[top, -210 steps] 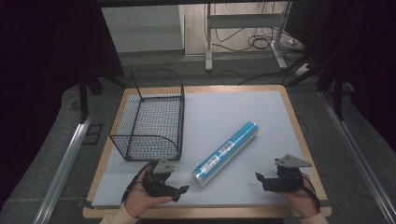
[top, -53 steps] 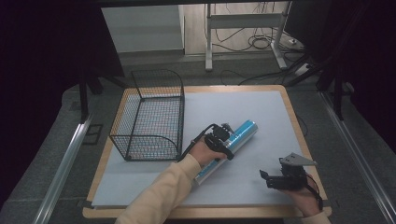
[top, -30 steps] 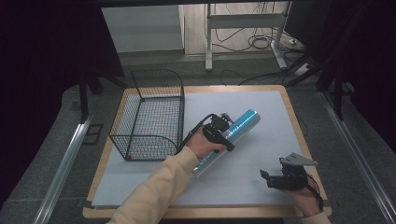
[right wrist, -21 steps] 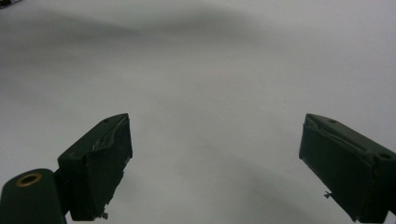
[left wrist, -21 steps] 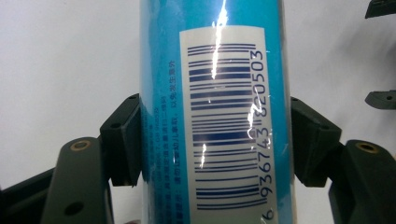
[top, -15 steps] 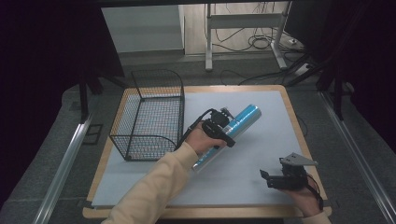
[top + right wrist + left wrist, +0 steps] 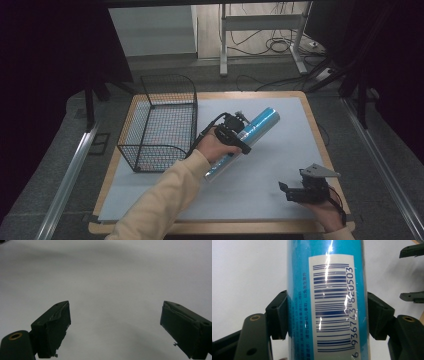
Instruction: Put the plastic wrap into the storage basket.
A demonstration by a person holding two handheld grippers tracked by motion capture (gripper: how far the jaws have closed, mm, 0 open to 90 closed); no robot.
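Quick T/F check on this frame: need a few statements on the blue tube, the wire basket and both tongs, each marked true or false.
1. The left tongs are shut on the blue tube. True.
2. The blue tube lies inside the wire basket. False: it is outside, to the basket's right, over the white mat.
3. The right tongs are open with nothing between them. True.
4. The right tongs grip the tube's far end. False: they sit apart at the mat's near right corner.
5. A barcode label faces the left tongs' camera. True.
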